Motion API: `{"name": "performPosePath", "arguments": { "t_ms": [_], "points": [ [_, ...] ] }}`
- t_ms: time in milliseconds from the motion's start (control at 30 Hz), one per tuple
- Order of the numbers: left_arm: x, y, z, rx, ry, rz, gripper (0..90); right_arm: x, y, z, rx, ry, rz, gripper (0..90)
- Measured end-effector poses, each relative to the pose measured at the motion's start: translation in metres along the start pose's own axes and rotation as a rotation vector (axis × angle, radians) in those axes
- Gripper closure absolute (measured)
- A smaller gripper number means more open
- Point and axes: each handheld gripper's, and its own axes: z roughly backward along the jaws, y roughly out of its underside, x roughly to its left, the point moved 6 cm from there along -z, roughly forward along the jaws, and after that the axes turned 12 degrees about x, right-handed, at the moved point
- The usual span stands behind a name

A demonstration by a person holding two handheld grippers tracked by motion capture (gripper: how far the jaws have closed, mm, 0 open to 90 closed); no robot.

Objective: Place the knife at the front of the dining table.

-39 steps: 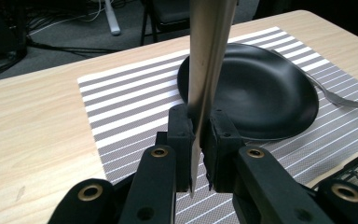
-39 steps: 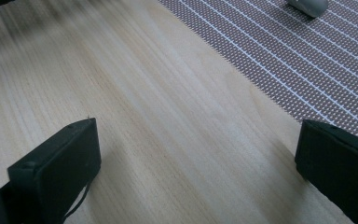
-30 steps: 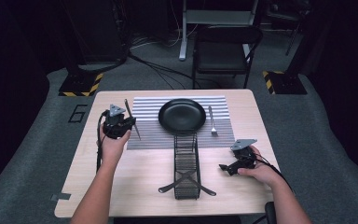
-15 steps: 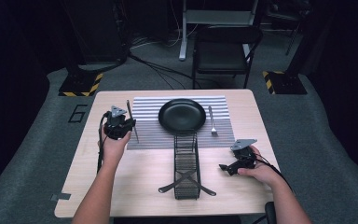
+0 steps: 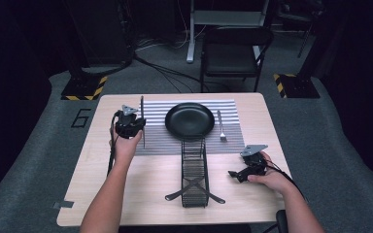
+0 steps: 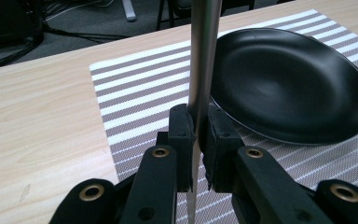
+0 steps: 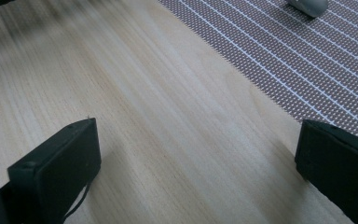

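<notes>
Knife [image 6: 204, 56] | clamped upright in left gripper [image 6: 198, 135] | beside plate [image 6: 289, 88]

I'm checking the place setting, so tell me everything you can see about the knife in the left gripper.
The knife is a slim, plain utensil of silvery, brushed-looking metal. The left gripper is shut on it partway along its length, the black pads pressing both flat sides. It hangs over the left edge of the striped placemat, left of the black plate, running roughly parallel to the mat's side. Which end is the blade is hard to tell.
</notes>
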Motion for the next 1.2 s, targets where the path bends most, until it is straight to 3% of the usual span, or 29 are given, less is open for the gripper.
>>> {"name": "performPosePath", "arguments": {
  "t_ms": [233, 467, 933, 1167, 1200],
  "points": [
    [0.001, -0.005, -0.014, -0.018, -0.005, 0.008, 82.5, 0.0, 0.0, 0.0, 0.0, 0.0, 0.001, 0.0],
    [0.008, -0.011, -0.026, 0.001, 0.013, 0.067, 82.6, 0.0, 0.0, 0.0, 0.0, 0.0, 0.001, 0.0],
    [0.022, -0.013, -0.046, 0.002, 0.012, 0.165, 82.7, -0.001, -0.001, 0.0, -0.002, -0.001, 0.01, 0.0],
    [0.018, -0.022, -0.056, -0.003, -0.009, 0.164, 82.7, -0.001, -0.001, 0.0, -0.002, -0.002, 0.01, 0.0],
    [0.019, -0.023, -0.06, 0.015, -0.011, 0.177, 82.7, -0.001, -0.001, 0.0, -0.002, -0.002, 0.01, 0.0]
  ]
}}
